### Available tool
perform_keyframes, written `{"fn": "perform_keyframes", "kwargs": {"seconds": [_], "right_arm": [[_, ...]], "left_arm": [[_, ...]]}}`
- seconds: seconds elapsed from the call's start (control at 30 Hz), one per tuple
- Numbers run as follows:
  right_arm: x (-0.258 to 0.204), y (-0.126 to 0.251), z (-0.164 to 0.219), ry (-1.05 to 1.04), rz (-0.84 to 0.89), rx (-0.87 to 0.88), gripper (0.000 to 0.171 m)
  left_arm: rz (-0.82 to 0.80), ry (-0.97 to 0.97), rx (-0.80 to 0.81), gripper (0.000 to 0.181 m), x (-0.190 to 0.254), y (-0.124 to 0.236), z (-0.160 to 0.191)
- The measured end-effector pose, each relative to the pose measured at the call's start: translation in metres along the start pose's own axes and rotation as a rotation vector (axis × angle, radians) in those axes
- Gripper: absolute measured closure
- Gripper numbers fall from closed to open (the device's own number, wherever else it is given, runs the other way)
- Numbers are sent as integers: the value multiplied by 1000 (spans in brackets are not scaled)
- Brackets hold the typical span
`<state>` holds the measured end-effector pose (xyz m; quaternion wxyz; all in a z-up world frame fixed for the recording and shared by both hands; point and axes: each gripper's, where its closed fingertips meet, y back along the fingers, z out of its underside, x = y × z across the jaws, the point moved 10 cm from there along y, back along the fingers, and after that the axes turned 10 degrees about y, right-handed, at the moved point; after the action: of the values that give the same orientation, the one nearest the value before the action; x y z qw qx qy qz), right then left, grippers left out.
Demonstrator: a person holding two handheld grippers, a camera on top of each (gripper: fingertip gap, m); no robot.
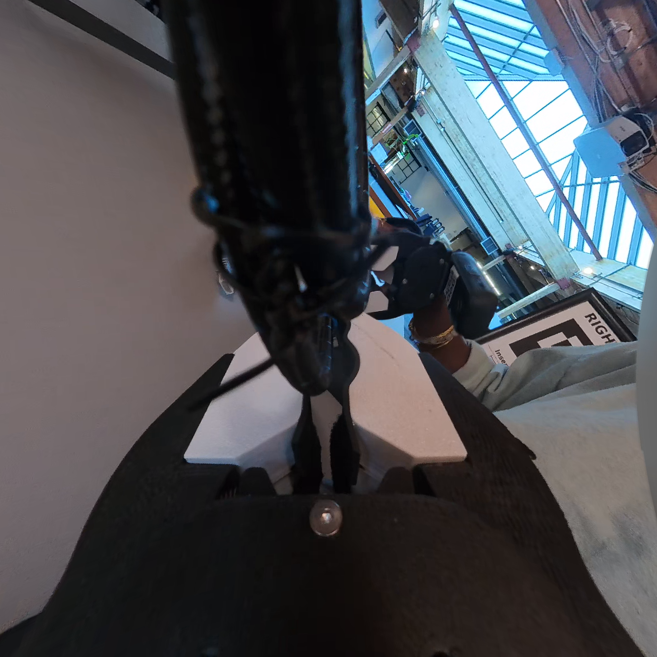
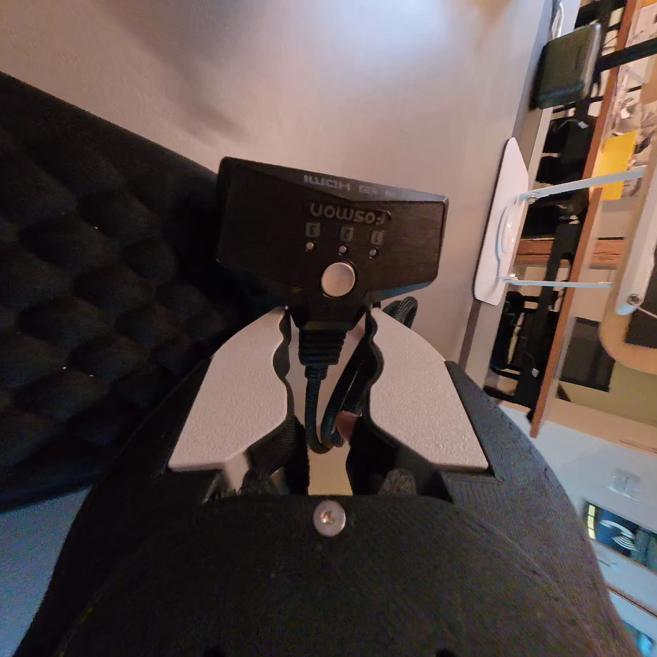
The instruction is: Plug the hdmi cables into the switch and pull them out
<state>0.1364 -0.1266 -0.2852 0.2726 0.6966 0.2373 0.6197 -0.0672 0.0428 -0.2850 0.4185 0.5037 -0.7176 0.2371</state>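
The right gripper (image 2: 329, 320) is clamped narrow on the neck of the switch (image 2: 330, 227), whose wide body points away from the camera, its cord (image 2: 314, 401) trailing back between the fingers. The left gripper (image 1: 321, 359) is pinched nearly closed on a black cable bundle (image 1: 270, 142) running lengthwise away from it.

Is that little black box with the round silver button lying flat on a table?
No, the switch is held up in the air by the right tongs, which clamp its narrow cable end.
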Motion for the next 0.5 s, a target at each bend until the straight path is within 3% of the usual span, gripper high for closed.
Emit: {"fn": "perform_keyframes", "kwargs": {"seconds": [0.2, 0.37, 0.5], "right_arm": [[15, -12, 11, -214, -211, 84, 135], [8, -9, 6, -365, -64, 176, 137], [-1, -1, -9, -371, 55, 142, 137]], "left_arm": [[-18, 3, -11, 169, -2, -6, 1], [-61, 12, 35, 169, -4, -13, 4], [-15, 110, 74, 169, -10, -23, 8]]}}
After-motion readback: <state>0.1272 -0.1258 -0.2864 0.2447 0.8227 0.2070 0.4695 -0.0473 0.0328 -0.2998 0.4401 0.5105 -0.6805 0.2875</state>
